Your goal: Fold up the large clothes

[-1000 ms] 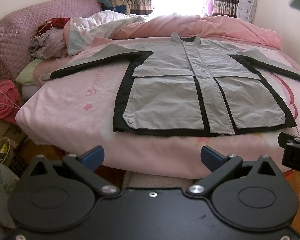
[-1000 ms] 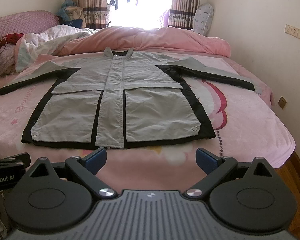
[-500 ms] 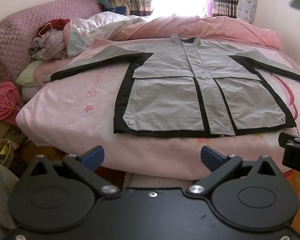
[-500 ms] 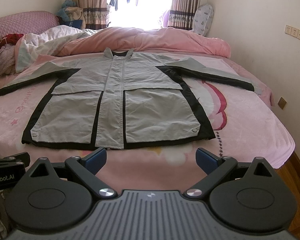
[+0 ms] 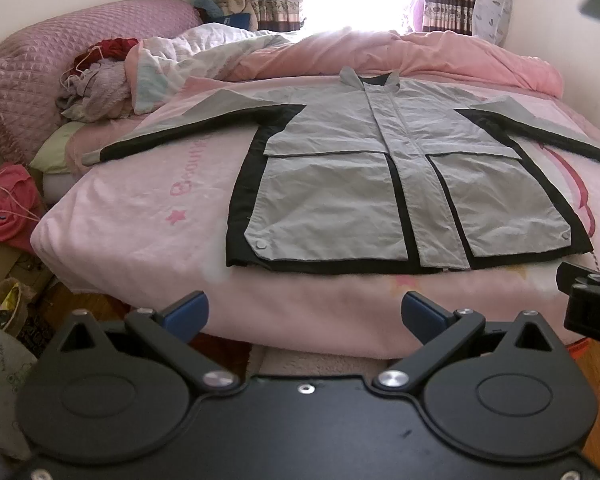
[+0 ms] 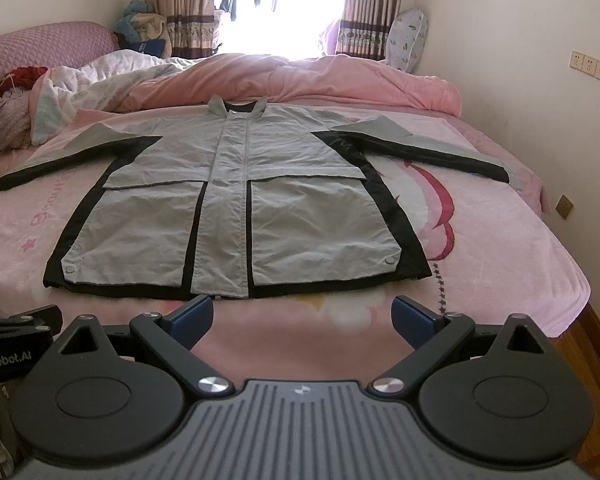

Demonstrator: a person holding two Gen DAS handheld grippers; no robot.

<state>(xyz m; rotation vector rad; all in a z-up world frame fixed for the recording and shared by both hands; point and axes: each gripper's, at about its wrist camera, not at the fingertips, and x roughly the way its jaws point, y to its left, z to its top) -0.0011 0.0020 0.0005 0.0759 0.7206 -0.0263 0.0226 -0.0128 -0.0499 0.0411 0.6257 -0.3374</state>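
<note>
A grey jacket with black trim (image 5: 340, 184) lies flat, front up, on the pink bed, both sleeves spread out to the sides and its hem toward me. It also shows in the right wrist view (image 6: 228, 208). My left gripper (image 5: 305, 314) is open and empty, held off the near edge of the bed below the hem. My right gripper (image 6: 303, 318) is open and empty, just short of the hem over the bedspread. Each gripper's body shows at the edge of the other's view.
A pink bedspread (image 6: 500, 248) covers the bed. A bunched pink and white duvet (image 5: 380, 56) lies behind the collar. Pillows and loose clothes (image 5: 96, 88) pile at the left. Clutter (image 5: 8, 216) sits on the floor at left. A wall (image 6: 540, 40) runs along the right.
Both grippers have drifted slightly; the jacket sits a little lower in the left wrist view. The jacket has not moved and both grippers stay open.
</note>
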